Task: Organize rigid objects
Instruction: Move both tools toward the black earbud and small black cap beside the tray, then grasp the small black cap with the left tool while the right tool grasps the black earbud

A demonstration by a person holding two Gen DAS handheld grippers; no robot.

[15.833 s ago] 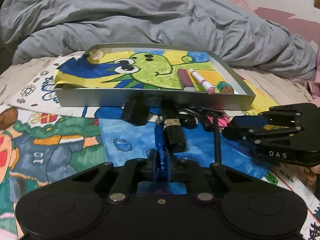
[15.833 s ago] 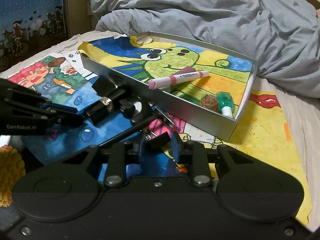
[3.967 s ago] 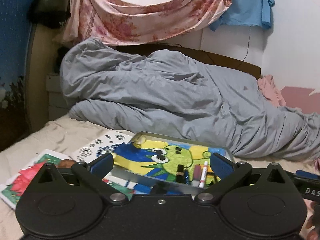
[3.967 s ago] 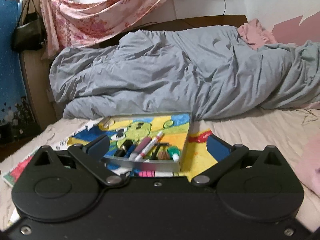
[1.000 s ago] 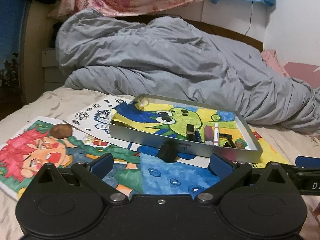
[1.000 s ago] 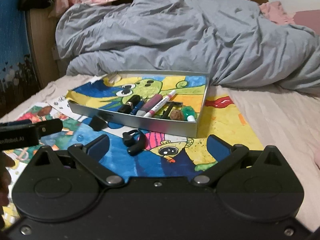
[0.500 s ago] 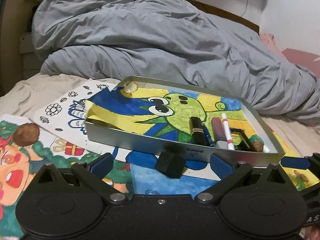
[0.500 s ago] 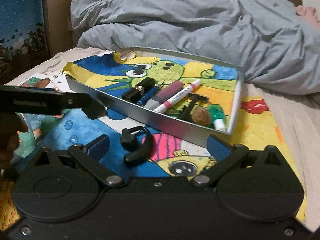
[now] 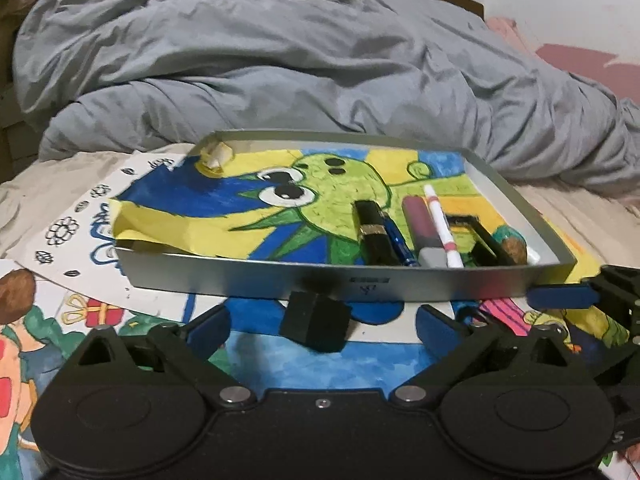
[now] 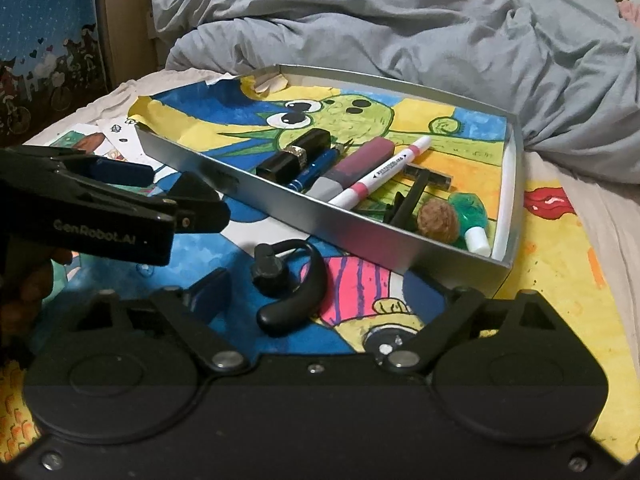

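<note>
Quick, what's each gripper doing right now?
Left gripper: open, closing around small black cube, not gripping.
Right gripper: open, closing around black hook-shaped earpiece, not gripping.

The tray's (image 9: 256, 280) near wall hides the lower ends of the lipstick (image 9: 372, 232) and pen (image 9: 400, 246). Print on the marker (image 10: 384, 172) is too small to read. The left gripper (image 10: 188, 204) partly covers the black cube (image 10: 192, 188)
</note>
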